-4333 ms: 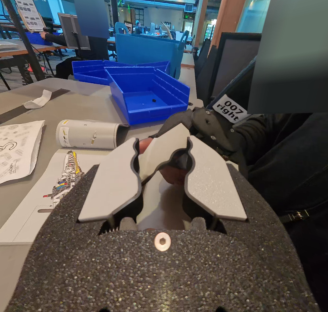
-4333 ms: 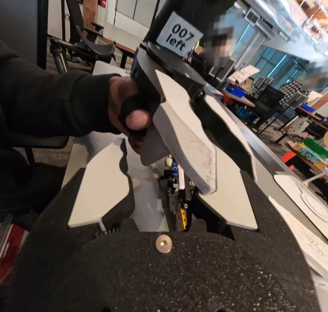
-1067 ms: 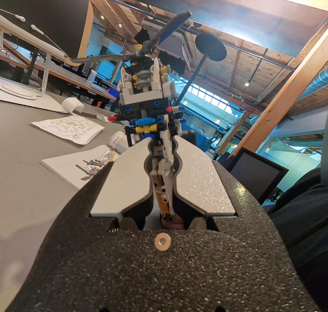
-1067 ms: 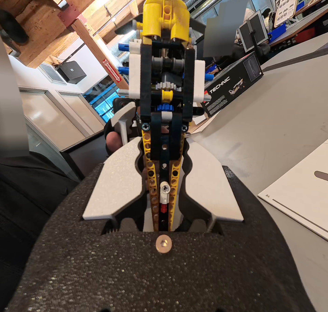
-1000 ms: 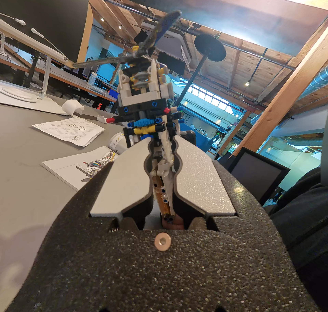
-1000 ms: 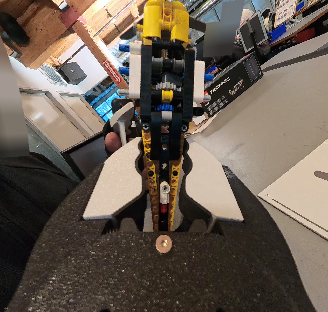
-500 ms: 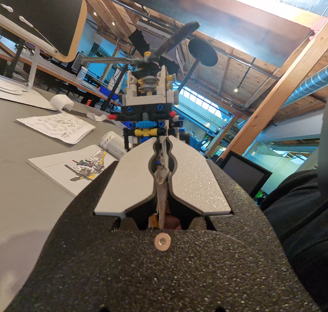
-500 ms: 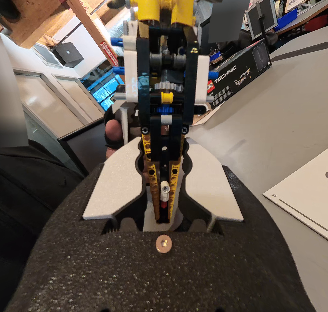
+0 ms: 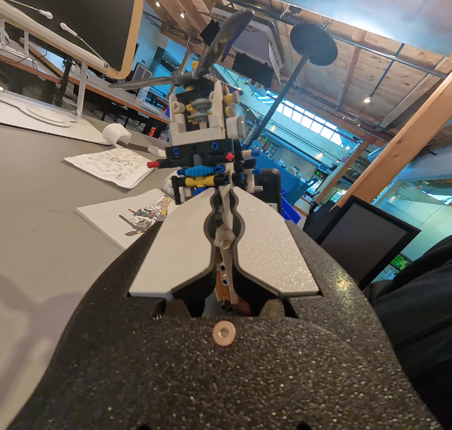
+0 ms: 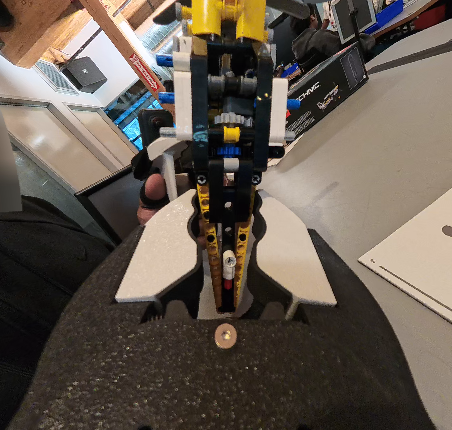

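Model: a brick-built helicopter (image 9: 203, 149) of black, white, yellow and blue parts stood upright in the air above the table (image 9: 36, 210), held from two sides; grey rotor blades (image 9: 220, 42) blurred at its top.
Left tongs (image 9: 224, 193): narrowed on a thin white part at the model's lower end, both pads (image 9: 264, 242) pressed against it.
Right tongs (image 10: 226, 198): set at a middling width on the yellow-and-black beam frame (image 10: 227, 222) of the same model, both pads (image 10: 168, 242) against the beam sides.
Yellow housing (image 10: 227, 7): topped the model in the right wrist view.
Hand (image 10: 149, 198): seen beyond the model in the right wrist view, in a black fingerless glove, gripping the handle of the other tool.
Instruction booklet (image 9: 127, 220): lay open on the table, left of the left tongs, with a coloured drawing.
Printed paper bag (image 9: 112, 164): lay flat farther back on the table.
White crumpled scrap (image 9: 115, 133): lay beyond the bag.
Black product box (image 10: 327, 88): stood on the table behind the model in the right wrist view.
White page (image 10: 415, 259): lay at the right edge of the table.
Dark monitor (image 9: 362, 242): stood to the right of the left tongs.
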`<state>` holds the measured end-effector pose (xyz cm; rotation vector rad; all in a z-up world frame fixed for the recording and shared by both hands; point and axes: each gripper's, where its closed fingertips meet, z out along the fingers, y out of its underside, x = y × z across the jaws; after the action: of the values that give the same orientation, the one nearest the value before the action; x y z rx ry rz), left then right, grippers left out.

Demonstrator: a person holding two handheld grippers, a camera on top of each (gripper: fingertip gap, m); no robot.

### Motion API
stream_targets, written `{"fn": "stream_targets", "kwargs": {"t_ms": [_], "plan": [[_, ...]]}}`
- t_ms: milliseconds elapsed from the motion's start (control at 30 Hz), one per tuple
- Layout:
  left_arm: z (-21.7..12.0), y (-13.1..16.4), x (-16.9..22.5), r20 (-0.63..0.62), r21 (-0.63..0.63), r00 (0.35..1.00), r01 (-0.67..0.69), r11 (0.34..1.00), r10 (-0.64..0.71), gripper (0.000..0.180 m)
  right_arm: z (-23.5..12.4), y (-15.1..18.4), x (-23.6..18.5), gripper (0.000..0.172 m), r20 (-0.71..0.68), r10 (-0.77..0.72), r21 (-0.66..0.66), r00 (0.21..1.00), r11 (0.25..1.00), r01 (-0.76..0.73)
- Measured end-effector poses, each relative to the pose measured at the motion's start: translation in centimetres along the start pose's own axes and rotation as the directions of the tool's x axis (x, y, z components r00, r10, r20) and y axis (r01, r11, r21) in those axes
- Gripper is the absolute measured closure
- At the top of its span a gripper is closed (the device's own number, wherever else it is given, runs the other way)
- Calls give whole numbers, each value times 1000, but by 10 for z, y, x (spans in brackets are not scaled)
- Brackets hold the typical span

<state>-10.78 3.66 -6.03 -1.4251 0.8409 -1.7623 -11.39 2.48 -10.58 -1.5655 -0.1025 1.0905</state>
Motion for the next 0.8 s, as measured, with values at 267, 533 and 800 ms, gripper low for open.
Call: {"fn": "stream_targets", "kwargs": {"t_ms": [267,533,800], "plan": [[-2,1,-8,27,-17,1000,-5,1000,6,172,2,3,4,131,-5,43,-24,999,999,-44],[0,-1,-13,49,-135,978,-195,971,203,180,1,9,11,122,-68,-13,-104,998,995,6],[11,25,-20,-17,-320,952,-294,901,305,180,-4,30,27,117,-187,-105,-289,977,956,47]]}}
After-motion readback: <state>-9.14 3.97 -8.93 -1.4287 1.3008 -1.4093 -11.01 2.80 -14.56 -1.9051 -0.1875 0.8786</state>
